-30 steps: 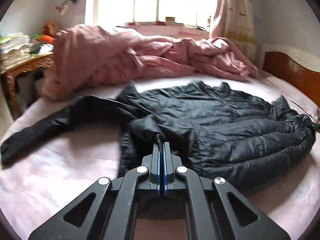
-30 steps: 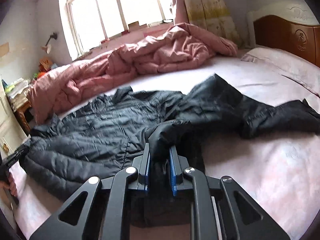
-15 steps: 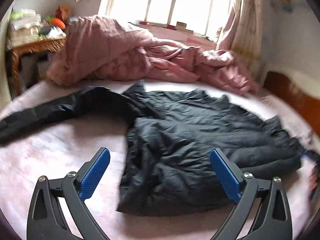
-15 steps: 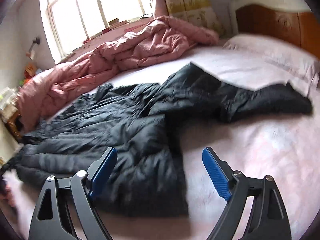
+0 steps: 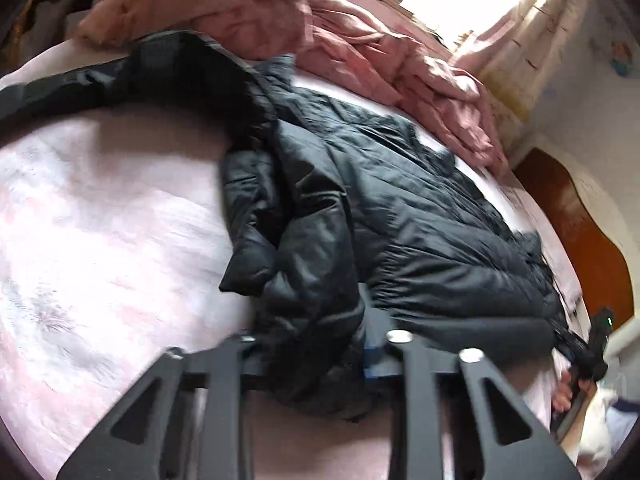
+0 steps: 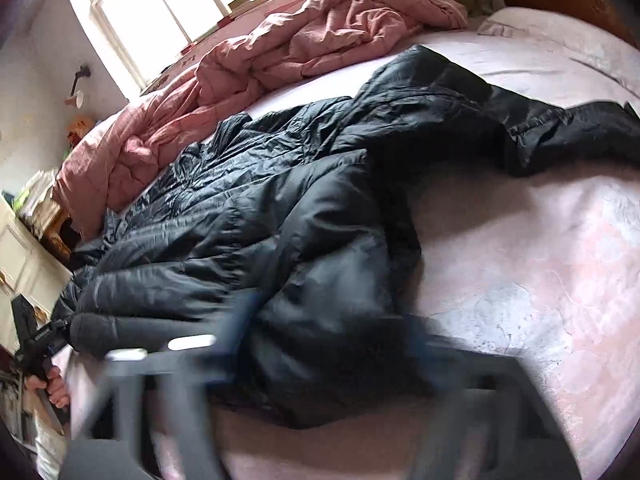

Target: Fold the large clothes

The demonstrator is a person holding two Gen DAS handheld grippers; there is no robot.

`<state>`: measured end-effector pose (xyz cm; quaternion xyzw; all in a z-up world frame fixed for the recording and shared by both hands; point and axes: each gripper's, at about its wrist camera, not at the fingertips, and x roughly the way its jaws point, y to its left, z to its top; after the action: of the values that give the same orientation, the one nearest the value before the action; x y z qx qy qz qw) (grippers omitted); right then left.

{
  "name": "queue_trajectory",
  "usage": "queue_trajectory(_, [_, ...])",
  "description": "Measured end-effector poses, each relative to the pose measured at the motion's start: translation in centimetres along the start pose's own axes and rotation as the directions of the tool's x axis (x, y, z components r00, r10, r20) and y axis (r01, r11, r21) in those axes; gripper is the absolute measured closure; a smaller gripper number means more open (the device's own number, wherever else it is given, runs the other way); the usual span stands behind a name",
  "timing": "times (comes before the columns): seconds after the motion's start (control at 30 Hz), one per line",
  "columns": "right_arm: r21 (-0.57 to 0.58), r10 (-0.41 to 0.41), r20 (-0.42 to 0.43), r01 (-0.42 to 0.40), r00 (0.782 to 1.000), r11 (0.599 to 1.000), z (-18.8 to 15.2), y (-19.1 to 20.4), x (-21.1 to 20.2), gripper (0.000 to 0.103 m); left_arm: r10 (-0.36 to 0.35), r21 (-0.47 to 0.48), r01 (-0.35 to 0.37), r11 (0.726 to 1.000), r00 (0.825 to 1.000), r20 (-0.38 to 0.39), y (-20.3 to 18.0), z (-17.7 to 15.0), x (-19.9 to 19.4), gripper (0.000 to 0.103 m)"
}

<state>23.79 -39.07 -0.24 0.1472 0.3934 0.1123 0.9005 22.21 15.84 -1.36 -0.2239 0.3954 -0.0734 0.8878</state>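
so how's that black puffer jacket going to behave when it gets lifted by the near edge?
Probably floppy: the jacket lies in soft creased folds on the bed, so it should sag and trail. Its sleeve lies stretched out and would likely drag behind. The shiny quilted shell looks slick and puffy, so a thin pinch may slip; likely light for its bulk.

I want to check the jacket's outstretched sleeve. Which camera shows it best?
The right wrist view: the black jacket's sleeve lies stretched across the pink bed sheet, sharp and nearly whole. The left wrist view shows that sleeve darker, blurred and cut by the frame edge.
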Motion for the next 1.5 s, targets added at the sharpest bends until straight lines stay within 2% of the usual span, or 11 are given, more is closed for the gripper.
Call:
queue_trajectory(0.17, [-0.111,-0.086,0.081,0.094,0.993,0.989,0.1,2.8,-4.0,0.086,-0.025,0.098,0.017,0.995,0.996,0.082,-1.3,0.1,-5.5,0.087])
queue_trajectory(0.27, [-0.144,-0.104,0.073,0.114,0.992,0.983,0.0,4.1,-5.5,0.086,0.047,0.156,-0.064,0.986,0.993,0.113,-2.1,-0.5,-6.4,0.085])
queue_trajectory(0.37, [-0.137,-0.157,0.093,0.168,0.983,0.976,-0.2,4.6,-5.4,0.083,0.223,0.190,-0.253,0.949,0.960,0.167,-3.1,-1.1,-5.9,0.051])
queue_trajectory(0.4, [-0.138,-0.186,0.098,0.198,0.978,0.970,-0.2,4.7,-5.2,0.079,0.296,0.189,-0.333,0.924,0.934,0.200,-3.3,-1.3,-5.9,0.026])
queue_trajectory(0.47, [-0.173,-0.257,0.101,0.271,0.961,0.947,-0.1,5.2,-4.6,0.071,0.353,0.197,-0.414,0.889,0.893,0.280,-3.7,-1.5,-6.5,0.017])
queue_trajectory(0.67, [-0.162,-0.332,0.291,0.388,0.897,0.907,0.1,5.6,-7.3,0.018,0.278,0.223,-0.376,0.899,0.885,0.373,-5.5,-1.4,-8.0,0.005])
queue_trajectory(0.87, [-0.153,-0.353,0.404,0.443,0.844,0.883,-0.1,6.6,-9.1,0.016,0.195,0.283,-0.371,0.885,0.845,0.497,-8.2,-2.5,-9.5,0.000])
queue_trajectory(1.07, [-0.110,-0.366,0.459,0.460,0.810,0.881,-0.8,6.9,-10.4,0.016,0.179,0.292,-0.326,0.899,0.883,0.433,-8.2,-2.0,-8.2,0.000])
queue_trajectory(1.17, [-0.232,-0.303,0.456,0.441,0.837,0.867,-0.9,8.3,-10.5,0.016,0.182,0.276,-0.317,0.907,0.888,0.422,-8.3,-2.1,-7.8,0.000])
queue_trajectory(1.3, [-0.203,-0.216,0.424,0.325,0.880,0.924,-0.5,7.6,-11.3,0.016,0.193,0.280,-0.384,0.880,0.828,0.526,-9.5,-3.2,-8.5,0.000])
queue_trajectory(1.5, [-0.104,-0.219,0.415,0.285,0.883,0.953,0.4,5.4,-12.5,0.016,0.097,0.267,-0.281,0.922,0.833,0.544,-10.1,-2.5,-10.3,0.000])
